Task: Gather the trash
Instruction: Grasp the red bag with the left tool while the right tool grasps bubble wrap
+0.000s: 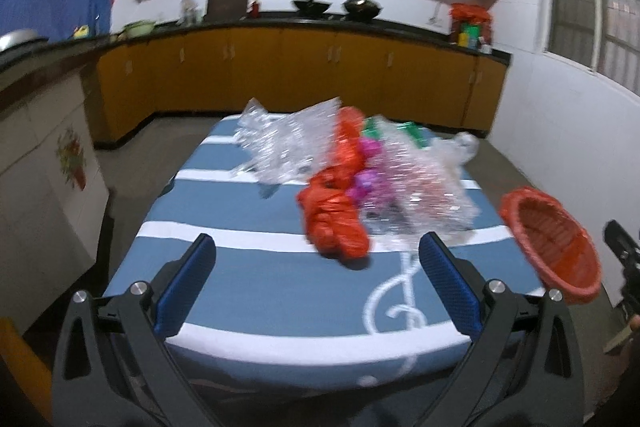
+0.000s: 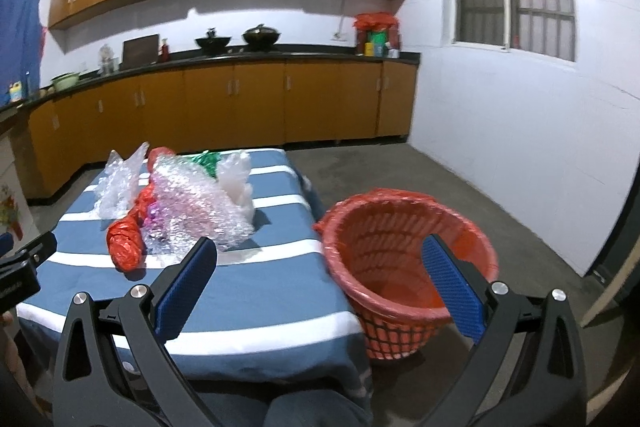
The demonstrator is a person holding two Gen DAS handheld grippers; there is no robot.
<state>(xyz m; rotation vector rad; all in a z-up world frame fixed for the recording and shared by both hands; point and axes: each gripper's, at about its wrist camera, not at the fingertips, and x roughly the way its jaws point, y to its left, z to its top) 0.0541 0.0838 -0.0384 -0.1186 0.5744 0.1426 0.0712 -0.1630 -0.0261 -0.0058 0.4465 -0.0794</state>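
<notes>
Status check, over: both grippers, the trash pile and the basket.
Left gripper open, empty; right gripper open, empty. Crumpled red plastic bag and clear bubble wrap on striped table. Red mesh basket beside table, unobstructed.

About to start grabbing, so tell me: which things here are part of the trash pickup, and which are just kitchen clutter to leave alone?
Job:
red plastic bag
bubble wrap
clear bag
green wrapper
red basket
left tongs and right tongs, both open

Leave alone:
woks on the counter
green bowl
bottles by the window
</notes>
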